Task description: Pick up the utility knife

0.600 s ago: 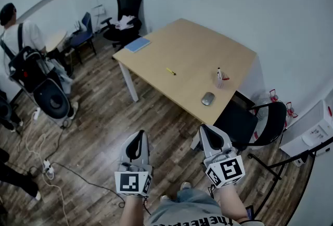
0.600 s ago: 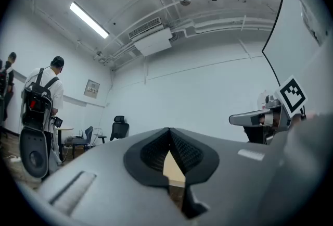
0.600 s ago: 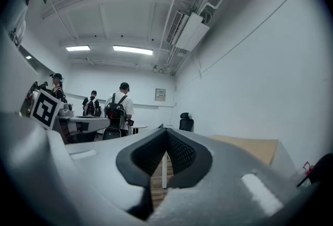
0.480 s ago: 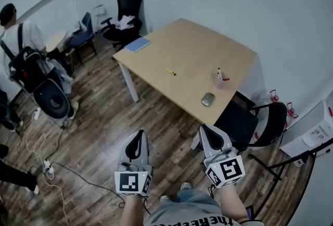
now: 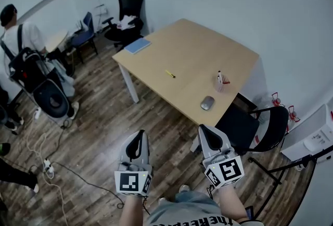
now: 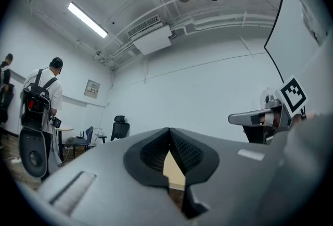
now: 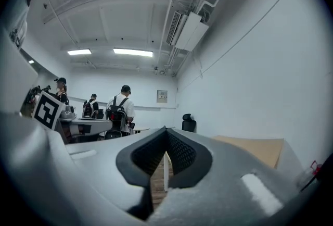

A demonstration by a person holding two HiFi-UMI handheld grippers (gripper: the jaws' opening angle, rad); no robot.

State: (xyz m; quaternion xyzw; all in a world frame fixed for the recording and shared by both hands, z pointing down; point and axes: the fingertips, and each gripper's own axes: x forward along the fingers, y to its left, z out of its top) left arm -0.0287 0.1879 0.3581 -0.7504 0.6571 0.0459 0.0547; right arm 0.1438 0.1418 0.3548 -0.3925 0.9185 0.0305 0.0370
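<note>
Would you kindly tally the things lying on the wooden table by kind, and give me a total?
Notebook: 1
Utility knife: 1
Cup of pens: 1
Mouse: 1
Total: 4

Table (image 5: 192, 53) matt pale wood; left gripper (image 5: 136, 139) matt grey plastic.
</note>
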